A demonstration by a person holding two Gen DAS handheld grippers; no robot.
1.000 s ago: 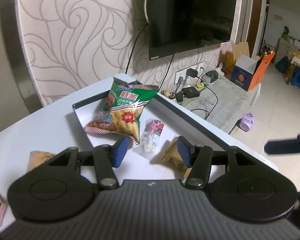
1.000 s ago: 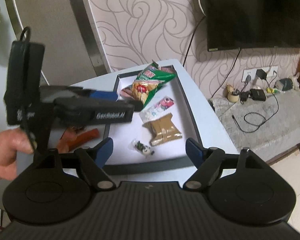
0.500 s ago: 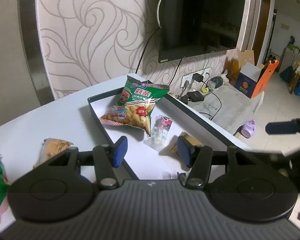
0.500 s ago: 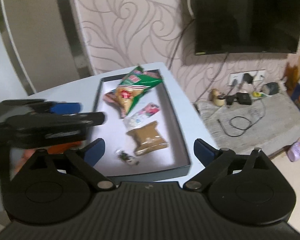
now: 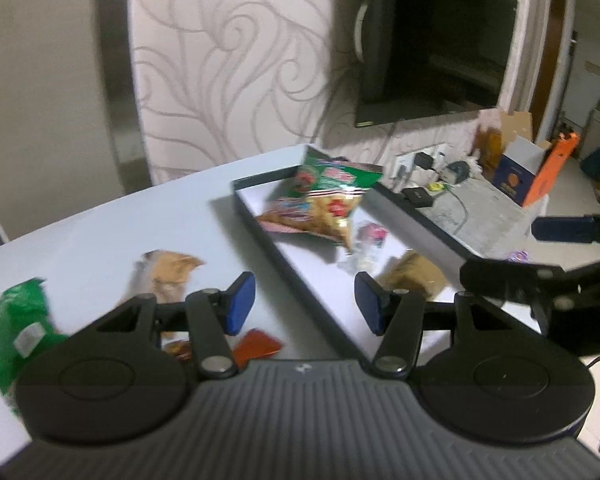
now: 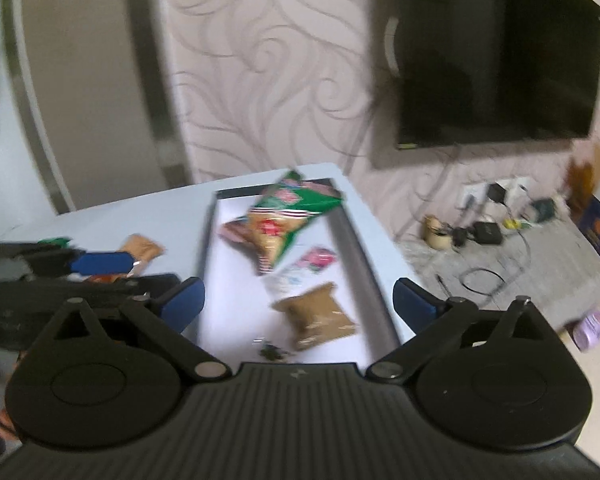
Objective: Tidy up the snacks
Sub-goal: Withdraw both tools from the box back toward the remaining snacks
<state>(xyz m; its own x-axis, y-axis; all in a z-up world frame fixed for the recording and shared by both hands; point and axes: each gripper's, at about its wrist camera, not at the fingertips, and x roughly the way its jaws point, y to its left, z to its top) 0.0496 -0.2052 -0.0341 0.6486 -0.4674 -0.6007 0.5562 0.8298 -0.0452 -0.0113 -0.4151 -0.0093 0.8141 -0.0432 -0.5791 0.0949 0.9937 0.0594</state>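
Left gripper [image 5: 304, 307] empty, jaws apart | right gripper [image 6: 298, 300] wide | brown packet [image 5: 168, 271] on worktop [image 5: 100, 236]: light, crinkly, best pinched at sealed edge

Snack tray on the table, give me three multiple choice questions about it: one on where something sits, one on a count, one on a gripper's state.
1. Where does the big green chip bag lie?
A. at the tray's far end
B. on the floor
C. in the left gripper

2. How many snacks lie in the tray?
A. one
B. four
C. nine

3. What is the right gripper doing?
A. shut on the brown packet
B. open and empty
C. shut on the chip bag

Answers: 1 A, it lies against the far wall; 2 B, chip bag, pink packet, brown packet, small dark packet; 3 B, jaws wide apart, nothing between.
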